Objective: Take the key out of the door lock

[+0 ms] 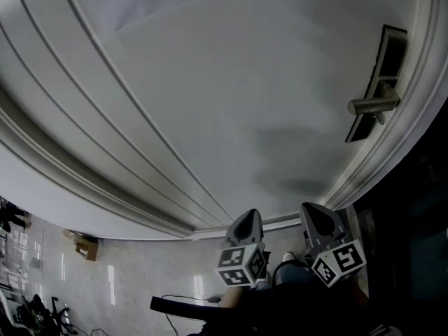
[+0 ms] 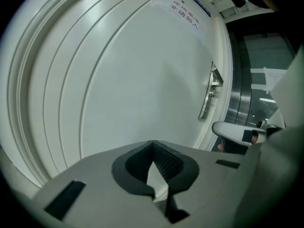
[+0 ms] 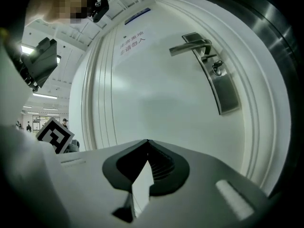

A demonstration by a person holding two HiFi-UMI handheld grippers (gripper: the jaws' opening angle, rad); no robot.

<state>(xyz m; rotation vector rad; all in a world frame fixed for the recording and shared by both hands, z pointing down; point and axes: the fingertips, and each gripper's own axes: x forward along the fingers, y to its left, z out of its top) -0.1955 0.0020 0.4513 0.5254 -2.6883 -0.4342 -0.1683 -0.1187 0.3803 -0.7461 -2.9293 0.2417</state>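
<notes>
The white door [image 1: 231, 96] fills the head view. Its silver lever handle [image 1: 373, 104] sits on a long metal lock plate [image 1: 386, 51] at the upper right. The key [image 3: 217, 68] hangs from the plate just under the handle [image 3: 190, 47] in the right gripper view; in the head view it is a small stub [image 1: 381, 118]. My left gripper [image 1: 246, 220] and right gripper [image 1: 318, 212] are held low, side by side, well short of the handle. Both are shut with nothing in them. The left gripper view shows the handle [image 2: 212, 90] far off, right of its shut jaws [image 2: 152, 145].
A moulded door frame [image 1: 392, 152] runs along the door's right edge, with dark glass and a steel post [image 2: 237, 94] beyond it. A printed notice [image 3: 132, 41] is stuck high on the door. A cardboard box [image 1: 85, 246] lies on the glossy floor at lower left.
</notes>
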